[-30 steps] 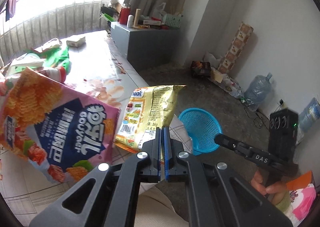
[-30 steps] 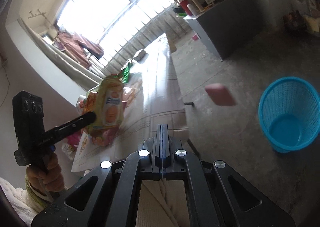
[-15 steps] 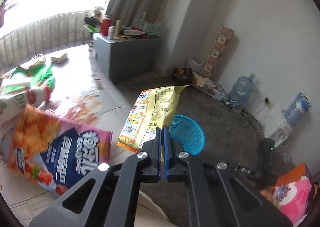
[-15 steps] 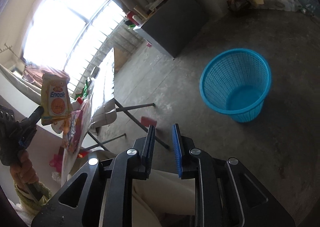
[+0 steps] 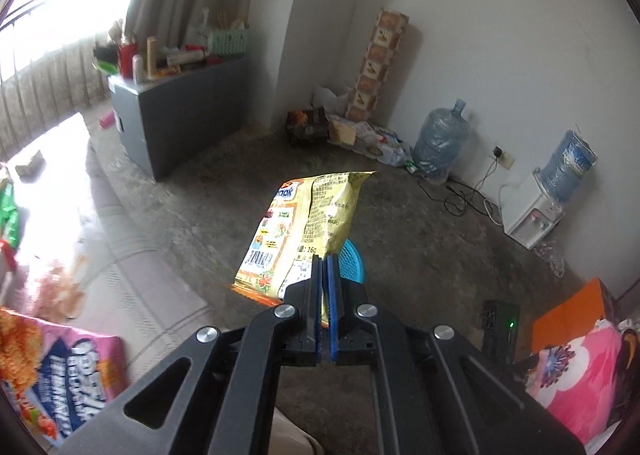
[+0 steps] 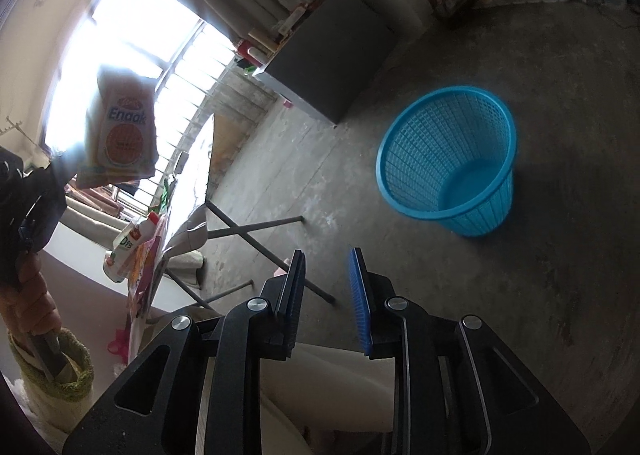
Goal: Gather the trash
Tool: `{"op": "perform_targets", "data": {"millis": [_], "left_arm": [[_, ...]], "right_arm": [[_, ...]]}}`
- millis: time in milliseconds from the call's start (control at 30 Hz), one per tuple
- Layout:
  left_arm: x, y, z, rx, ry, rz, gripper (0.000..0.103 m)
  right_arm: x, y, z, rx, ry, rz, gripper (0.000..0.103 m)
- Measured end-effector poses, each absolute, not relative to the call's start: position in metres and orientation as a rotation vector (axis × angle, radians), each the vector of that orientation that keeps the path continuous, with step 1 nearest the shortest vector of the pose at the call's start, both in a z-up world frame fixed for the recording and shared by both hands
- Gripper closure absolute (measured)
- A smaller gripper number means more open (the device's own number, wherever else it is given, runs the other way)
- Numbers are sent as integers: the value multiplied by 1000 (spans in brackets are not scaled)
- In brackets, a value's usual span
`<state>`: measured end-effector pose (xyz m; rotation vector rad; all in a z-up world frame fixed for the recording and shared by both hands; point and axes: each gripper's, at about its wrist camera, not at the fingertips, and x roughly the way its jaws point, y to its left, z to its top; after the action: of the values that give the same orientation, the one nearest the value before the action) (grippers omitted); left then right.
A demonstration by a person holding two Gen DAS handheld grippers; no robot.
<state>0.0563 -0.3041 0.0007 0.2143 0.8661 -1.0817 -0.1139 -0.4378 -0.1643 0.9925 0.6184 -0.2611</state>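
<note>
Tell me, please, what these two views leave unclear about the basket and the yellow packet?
- Basket: left wrist view, mostly hidden behind the yellow packet.
- Basket contents: right wrist view, near wall hides part of the floor.
- Packet: right wrist view, blurred and washed out by window glare.

The snack bag pinched in the left hand-held gripper is glossy, crinkled foil-plastic. Ahead of the right hand-held gripper, whose jaws are opening on nothing, the basket is smooth blue plastic mesh. The floor beneath is rough, matt concrete.
</note>
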Motion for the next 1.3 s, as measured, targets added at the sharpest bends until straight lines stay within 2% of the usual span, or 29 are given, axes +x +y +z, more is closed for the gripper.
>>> {"op": "perform_targets", "data": {"millis": [300, 333, 367, 400, 500, 600, 767, 933, 1067, 1200, 1300], "left_arm": [[96, -434, -90, 203, 1094, -1099, 98], [101, -444, -101, 209, 1104, -1089, 86], [105, -453, -111, 229, 1120, -1067, 64], [108, -463, -120, 249, 1135, -1034, 57], [112, -464, -118, 230, 1119, -1010, 57], [113, -440, -90, 214, 1090, -1019, 54], [106, -384, -19, 199, 960, -1027, 40], [98, -307, 23, 212, 863, -946, 38], [97, -240, 27, 227, 853, -842, 37], [112, -192, 2, 231, 898, -733, 37], [133, -164, -26, 180, 981, -661, 44]], "right_arm": [[-132, -450, -184, 1053, 622, -297, 79], [-134, -451, -185, 1057, 621, -301, 78], [-136, -452, -185, 1061, 620, -305, 78], [-138, -453, -186, 1066, 618, -307, 77], [-145, -454, -187, 1072, 611, -312, 76], [-149, -452, -187, 1076, 603, -316, 74], [-150, -444, -191, 1038, 606, -307, 65], [-139, -431, -208, 1043, 670, -270, 62], [-114, -418, -212, 998, 757, -224, 61], [-69, -410, -222, 982, 863, -149, 55], [-21, -407, -233, 945, 964, -98, 52]]}}
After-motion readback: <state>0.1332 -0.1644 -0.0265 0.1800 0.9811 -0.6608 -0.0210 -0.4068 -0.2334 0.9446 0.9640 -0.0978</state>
